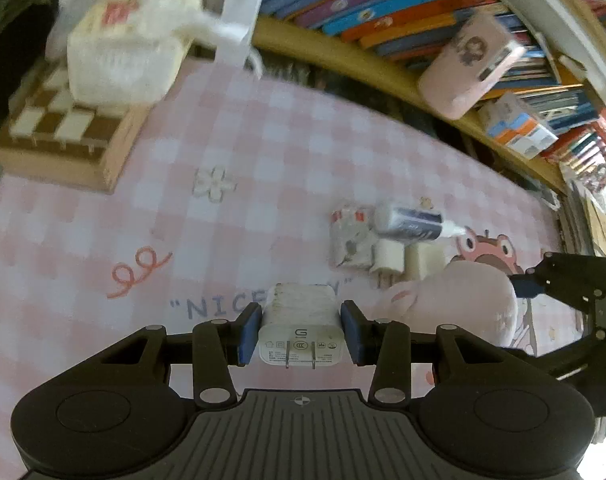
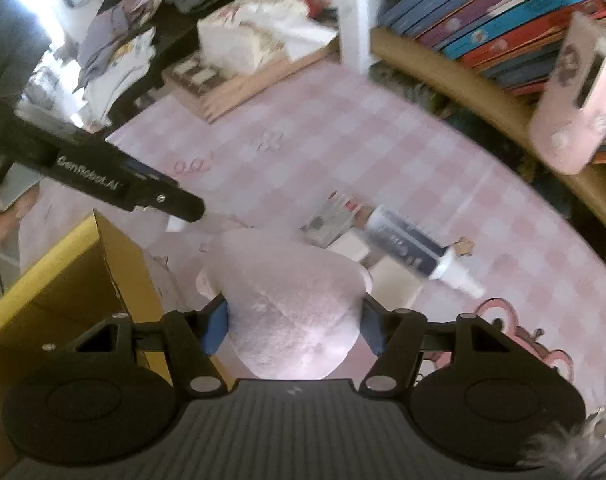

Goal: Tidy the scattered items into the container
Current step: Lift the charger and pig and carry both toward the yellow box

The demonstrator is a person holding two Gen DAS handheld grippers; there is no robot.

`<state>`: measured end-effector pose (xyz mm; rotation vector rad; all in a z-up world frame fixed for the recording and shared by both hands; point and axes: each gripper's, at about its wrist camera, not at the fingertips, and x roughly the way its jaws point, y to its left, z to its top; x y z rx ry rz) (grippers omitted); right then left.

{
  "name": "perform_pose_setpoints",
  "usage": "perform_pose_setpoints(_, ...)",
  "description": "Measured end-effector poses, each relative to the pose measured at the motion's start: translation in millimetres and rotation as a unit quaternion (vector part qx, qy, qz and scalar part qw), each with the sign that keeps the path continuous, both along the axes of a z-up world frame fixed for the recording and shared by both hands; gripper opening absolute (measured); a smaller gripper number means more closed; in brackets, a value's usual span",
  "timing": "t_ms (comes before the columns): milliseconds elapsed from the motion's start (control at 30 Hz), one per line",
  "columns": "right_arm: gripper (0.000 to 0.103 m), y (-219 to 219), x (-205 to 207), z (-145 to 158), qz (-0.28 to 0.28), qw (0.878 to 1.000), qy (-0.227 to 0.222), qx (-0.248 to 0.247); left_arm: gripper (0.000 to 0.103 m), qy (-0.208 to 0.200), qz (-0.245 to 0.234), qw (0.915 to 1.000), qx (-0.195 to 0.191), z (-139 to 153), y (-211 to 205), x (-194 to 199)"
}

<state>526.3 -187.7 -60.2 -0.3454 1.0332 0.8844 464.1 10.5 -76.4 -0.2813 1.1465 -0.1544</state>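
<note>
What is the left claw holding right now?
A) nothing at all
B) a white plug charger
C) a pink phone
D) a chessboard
B: the left claw is shut on the white charger, whose two metal prongs face the camera.

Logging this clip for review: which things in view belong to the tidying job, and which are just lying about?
Job:
white charger, held in left tongs
pink plush, held in right tongs
yellow box
dark tube
small packet

Lying about:
chessboard
shelf books
pink case
</note>
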Motion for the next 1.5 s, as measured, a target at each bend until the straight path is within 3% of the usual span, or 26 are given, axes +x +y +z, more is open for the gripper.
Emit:
perform_pose_setpoints(300,0.064,-20,-30,56,-0.032,0.998,-0.052,0.023,0.041,-0.058,-0.039,0.9974,0.02,56,-13,-24)
perform_pose_setpoints(733,0.064,-38,-136,119,-0.062,0.991,-0.096,0.065,0.041,-0.122,-0.107,0.9867,0.015,117,-15,-124)
perform_pose_setpoints(1067,0.064,-28,-233,138,-0.069,0.988,-0.099,0.092,0.041,-0.144,-0.157,0.977,-0.002,132,-1,-201)
perform_pose_setpoints(1500,0.064,-14,-328,131,-0.137,0.98,-0.105,0.096,0.041,-0.166,-0.198,0.9659,-0.012,134,13,-278)
